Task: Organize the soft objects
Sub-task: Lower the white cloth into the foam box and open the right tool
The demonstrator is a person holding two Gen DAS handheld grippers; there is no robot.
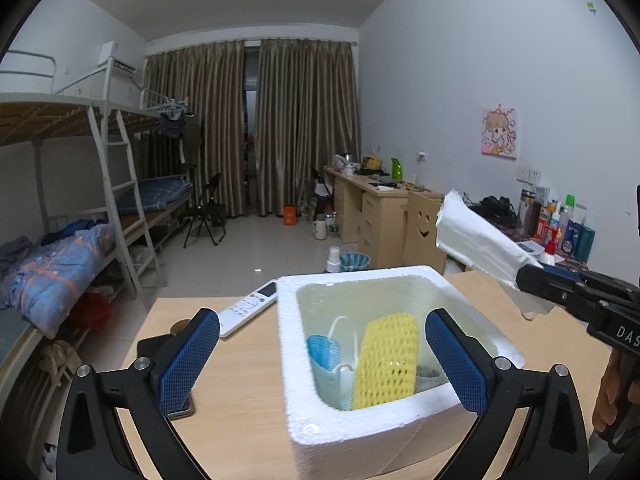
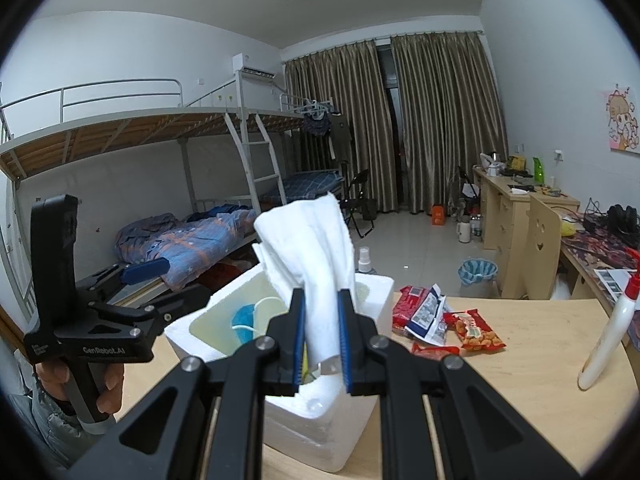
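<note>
Above the foam box [image 2: 320, 408], white tissue pack [image 2: 316, 256] pinched tight between right gripper [image 2: 320, 344] pads, sticking up. Inside box: blue mask [image 1: 322, 354], yellow mesh sleeve [image 1: 386, 360]. Flanking box, left gripper [image 1: 322, 360] spread wide, empty. Beside box: remote [image 1: 248, 308], red snack packets [image 2: 444, 320].
</note>
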